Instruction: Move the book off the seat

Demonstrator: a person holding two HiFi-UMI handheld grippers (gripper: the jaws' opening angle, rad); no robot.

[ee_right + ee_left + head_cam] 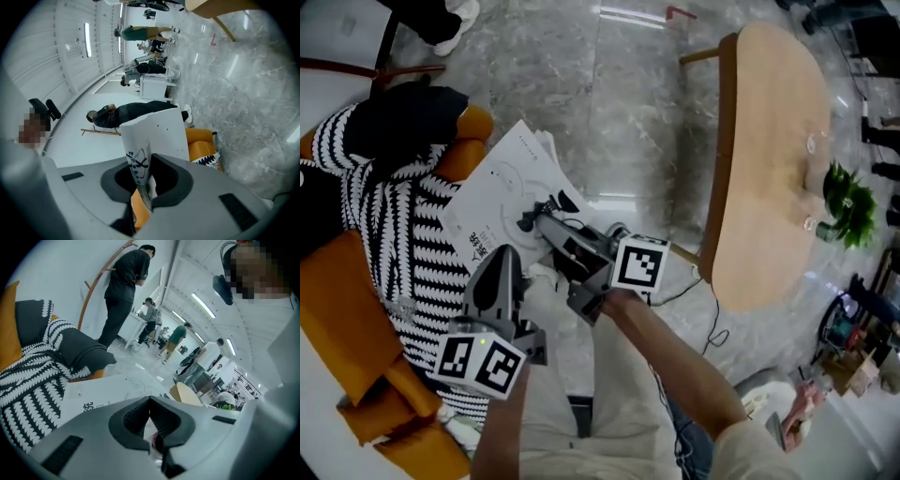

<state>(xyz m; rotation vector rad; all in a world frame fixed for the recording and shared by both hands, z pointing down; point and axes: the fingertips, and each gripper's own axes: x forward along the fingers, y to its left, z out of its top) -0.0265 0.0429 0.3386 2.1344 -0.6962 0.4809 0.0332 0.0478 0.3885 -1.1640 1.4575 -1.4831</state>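
Observation:
A white book with black print hangs tilted by the front edge of the orange seat, partly over the marble floor. My right gripper is shut on the book's near edge. In the right gripper view the book stands up between the dark pads, with the right gripper closed on it. My left gripper is just below the book, over the striped blanket. In the left gripper view the left gripper has its jaw tips together with nothing between them, and the book is just ahead.
A black cushion lies on the blanket at the seat's far end. An oval wooden table stands to the right, with a green plant beyond it. Several people stand farther off. A thin cable trails over the floor.

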